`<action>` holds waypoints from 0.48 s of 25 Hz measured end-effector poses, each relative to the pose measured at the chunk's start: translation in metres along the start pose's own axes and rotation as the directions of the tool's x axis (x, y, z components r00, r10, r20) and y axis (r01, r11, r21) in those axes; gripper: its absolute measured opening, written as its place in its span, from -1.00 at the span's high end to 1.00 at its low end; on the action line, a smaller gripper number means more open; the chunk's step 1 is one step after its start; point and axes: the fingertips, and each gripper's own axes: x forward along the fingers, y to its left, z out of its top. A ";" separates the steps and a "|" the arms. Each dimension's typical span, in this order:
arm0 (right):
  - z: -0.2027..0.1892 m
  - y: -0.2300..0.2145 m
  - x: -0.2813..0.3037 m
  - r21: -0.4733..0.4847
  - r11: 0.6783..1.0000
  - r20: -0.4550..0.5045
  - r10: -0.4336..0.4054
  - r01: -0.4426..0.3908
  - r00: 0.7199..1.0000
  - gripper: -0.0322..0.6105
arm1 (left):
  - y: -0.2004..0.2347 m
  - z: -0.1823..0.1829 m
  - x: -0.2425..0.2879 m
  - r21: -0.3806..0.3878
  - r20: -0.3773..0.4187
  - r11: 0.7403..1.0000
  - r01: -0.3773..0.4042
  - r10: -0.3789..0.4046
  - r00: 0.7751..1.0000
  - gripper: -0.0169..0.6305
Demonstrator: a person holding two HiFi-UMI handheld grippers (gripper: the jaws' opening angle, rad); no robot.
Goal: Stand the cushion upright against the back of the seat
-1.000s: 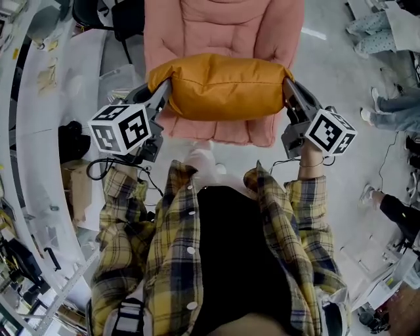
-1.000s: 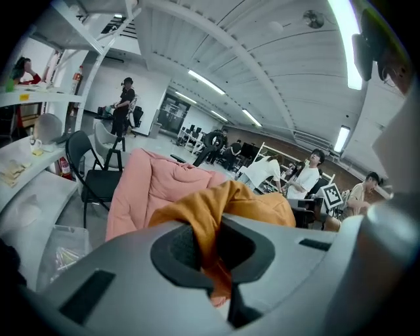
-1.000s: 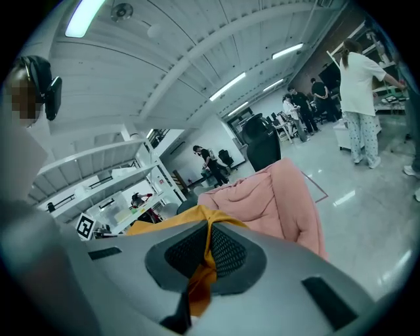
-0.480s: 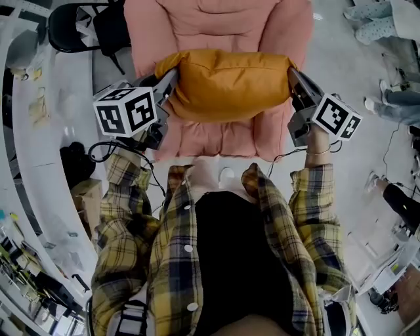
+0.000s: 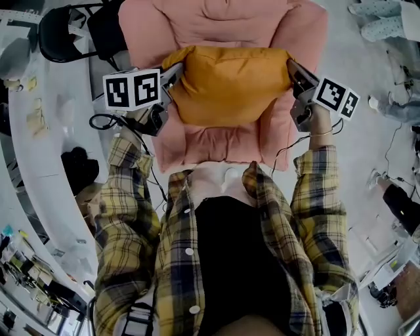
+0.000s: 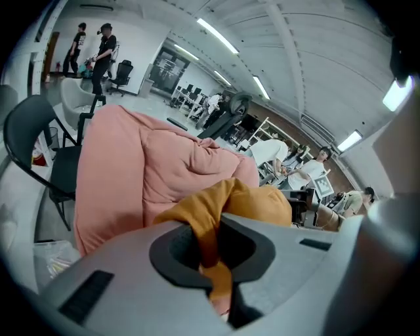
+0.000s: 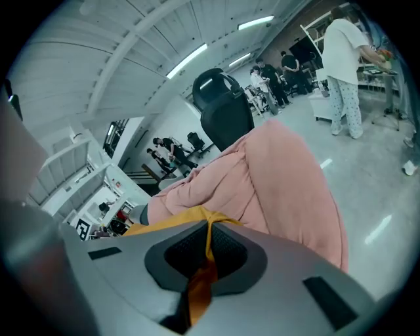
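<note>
At the cushion's two ends, my left gripper [image 5: 172, 73] and right gripper [image 5: 293, 69] each pinch a fold of the orange cushion [image 5: 226, 86].

**Tools.** In the left gripper view, the left gripper [image 6: 211, 252] is clamped on a thick twist of orange fabric running down between its jaws. In the right gripper view, the right gripper [image 7: 199, 266] is clamped on a thinner pleat of the same fabric. Neither tool is free.

**Cushion.** In the head view the cushion stretches between the two tools, long axis crosswise, over the pink padded seat [image 5: 216, 144]. Its far edge lies near the base of the seat back [image 5: 223, 18]. From the left tool, the cushion [image 6: 259, 203] bulges in front of the seat back [image 6: 164, 164]. From the right tool, only a strip of cushion [image 7: 161, 220] shows below the pink padding [image 7: 282, 177]. I cannot tell whether the cushion's underside rests on the seat or hangs just above it, nor whether it touches the back.

**Progress (judged).** The pick-up and the carry to the seat look complete. Left to do:
- tip the cushion onto one long edge
- press it against the back
- let go at both ends, checking that it does not slump forward

**Surroundings.** A black chair [image 5: 62, 29] stands beside the seat on my left.
</note>
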 end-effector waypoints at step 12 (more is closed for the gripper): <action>0.021 -0.026 0.054 0.048 0.998 -0.061 -0.043 0.046 0.997 0.83 | 0.039 0.020 0.040 -0.067 -0.023 0.997 0.029 -0.031 0.999 0.85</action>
